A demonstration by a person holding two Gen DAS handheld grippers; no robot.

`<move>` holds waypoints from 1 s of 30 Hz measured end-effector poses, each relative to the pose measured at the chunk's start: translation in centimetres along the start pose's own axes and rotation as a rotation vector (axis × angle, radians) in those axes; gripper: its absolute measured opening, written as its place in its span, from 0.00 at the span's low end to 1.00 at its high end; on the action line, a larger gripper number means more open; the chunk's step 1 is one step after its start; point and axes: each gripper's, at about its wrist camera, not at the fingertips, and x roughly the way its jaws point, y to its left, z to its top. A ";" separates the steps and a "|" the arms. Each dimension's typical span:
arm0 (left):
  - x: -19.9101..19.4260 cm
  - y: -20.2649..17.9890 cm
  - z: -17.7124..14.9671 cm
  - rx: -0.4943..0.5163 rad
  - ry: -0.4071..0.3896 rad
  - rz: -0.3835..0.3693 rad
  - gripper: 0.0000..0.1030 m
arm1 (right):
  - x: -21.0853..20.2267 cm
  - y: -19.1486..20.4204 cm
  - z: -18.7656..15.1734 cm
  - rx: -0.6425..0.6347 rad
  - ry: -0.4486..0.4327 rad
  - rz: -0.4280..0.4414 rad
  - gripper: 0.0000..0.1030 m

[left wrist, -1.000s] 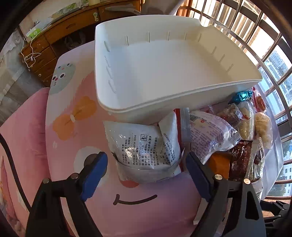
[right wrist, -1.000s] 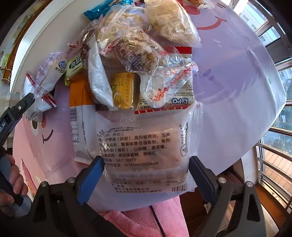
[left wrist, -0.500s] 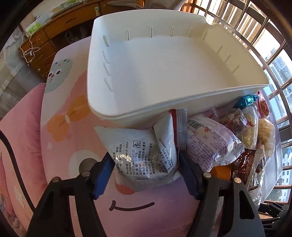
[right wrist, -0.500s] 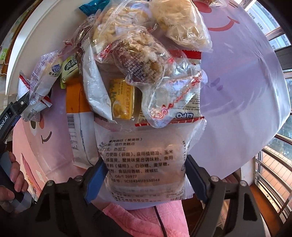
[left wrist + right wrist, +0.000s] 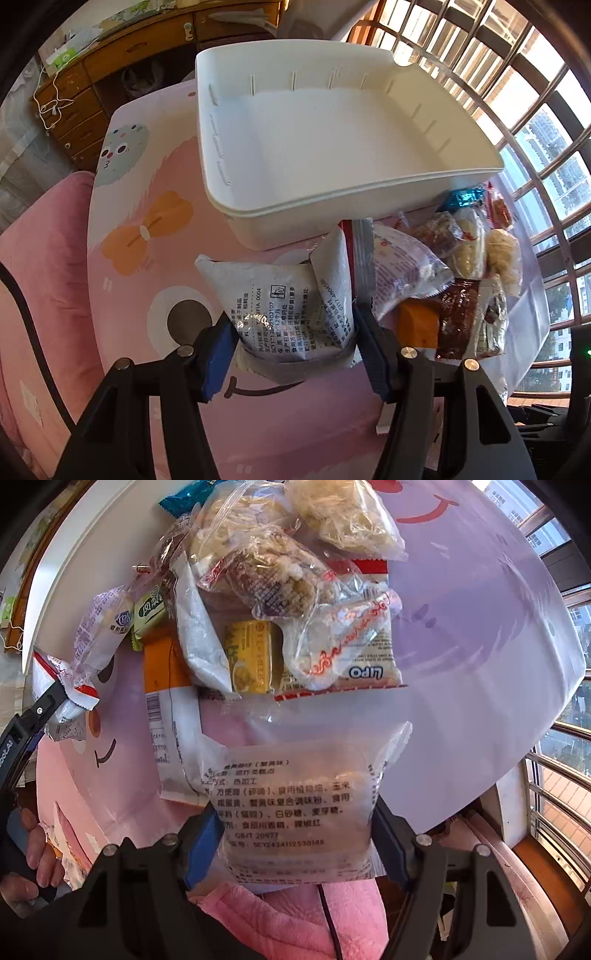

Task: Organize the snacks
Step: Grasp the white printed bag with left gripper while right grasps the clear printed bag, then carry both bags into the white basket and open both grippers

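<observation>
Both hands are picking up at once. The left gripper (image 5: 295, 343) has its jaws closing on a silver packet (image 5: 288, 306), the blue pads pressing its crumpled sides, just in front of the empty white bin (image 5: 229, 155) on the pink tablecloth (image 5: 147, 258). The right gripper (image 5: 295, 845) has its jaws closing on a clear pouch (image 5: 291, 808) at the near edge of the snack pile (image 5: 280, 602), pads against both edges. To do this well, each grip should firm up before lifting, since the slippery film could slide out; lift straight up so neighbouring packets are not dragged, then carry over the bin's low front lip. Readable writing: "LiPO" on a red and white packet (image 5: 373, 664), seen upside down; "GB/T 20977" among the Chinese print on the clear pouch; "0004" on the silver packet. Other print is too small to read.
</observation>
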 end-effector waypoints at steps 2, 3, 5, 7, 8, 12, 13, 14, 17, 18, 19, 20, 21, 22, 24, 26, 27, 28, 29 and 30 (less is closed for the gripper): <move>-1.2 -0.1 -0.5 0.026 -0.014 -0.015 0.59 | -0.4 0.0 -0.5 0.000 -0.008 0.010 0.72; -1.8 -0.2 -0.8 0.039 -0.020 -0.015 0.59 | -0.6 0.1 -0.7 -0.002 -0.015 0.014 0.72; -2.9 -0.3 -1.3 0.063 -0.025 -0.015 0.59 | -1.2 0.3 -1.4 -0.009 -0.033 0.018 0.72; -4.1 -0.3 -1.7 0.076 -0.028 -0.019 0.59 | -1.9 0.6 -2.0 -0.021 -0.051 0.022 0.72; -4.6 -0.2 -1.8 0.081 -0.030 -0.023 0.59 | -2.3 0.8 -2.3 -0.027 -0.061 0.024 0.72; -6.6 0.0 -2.3 0.101 -0.035 -0.032 0.60 | -3.8 1.0 -2.7 -0.052 -0.098 0.035 0.72; -7.2 0.1 -2.4 0.103 -0.042 -0.040 0.60 | -4.2 1.1 -2.8 -0.060 -0.108 0.039 0.72; -7.8 0.1 -2.5 0.103 -0.050 -0.045 0.60 | -4.6 1.0 -2.9 -0.070 -0.117 0.044 0.72; -9.3 0.3 -2.5 0.112 -0.074 -0.050 0.60 | -6.3 1.1 -3.4 -0.096 -0.151 0.058 0.72; -10.0 0.3 -2.4 0.115 -0.088 -0.047 0.60 | -6.9 1.2 -3.7 -0.106 -0.163 0.060 0.72; -10.6 0.3 -2.3 0.115 -0.106 -0.048 0.60 | -7.5 1.3 -3.6 -0.118 -0.174 0.059 0.72; -11.3 0.4 -2.1 0.112 -0.121 -0.054 0.60 | -8.1 1.4 -3.5 -0.129 -0.183 0.061 0.72; -11.9 0.4 -1.9 0.109 -0.134 -0.060 0.60 | -8.5 1.8 -3.4 -0.138 -0.192 0.066 0.72; -12.6 0.4 -1.7 0.106 -0.149 -0.062 0.60 | -8.8 2.3 -3.6 -0.148 -0.203 0.075 0.72; -13.7 0.3 -1.1 0.100 -0.176 -0.059 0.60 | -10.1 2.8 -3.3 -0.167 -0.229 0.094 0.72; -14.6 0.2 -0.4 0.096 -0.200 -0.053 0.60 | -11.6 3.4 -2.8 -0.191 -0.257 0.108 0.72; -15.1 0.0 0.0 0.095 -0.214 -0.048 0.60 | -12.3 3.7 -2.4 -0.204 -0.270 0.114 0.72; -15.5 -0.1 0.4 0.095 -0.227 -0.041 0.60 | -12.9 4.1 -2.1 -0.217 -0.283 0.122 0.72; -15.9 -0.3 0.8 0.094 -0.240 -0.033 0.60 | -13.6 4.3 -1.7 -0.229 -0.295 0.130 0.72; -16.2 -0.4 1.3 0.093 -0.251 -0.028 0.60 | -13.7 5.0 -1.2 -0.241 -0.306 0.137 0.72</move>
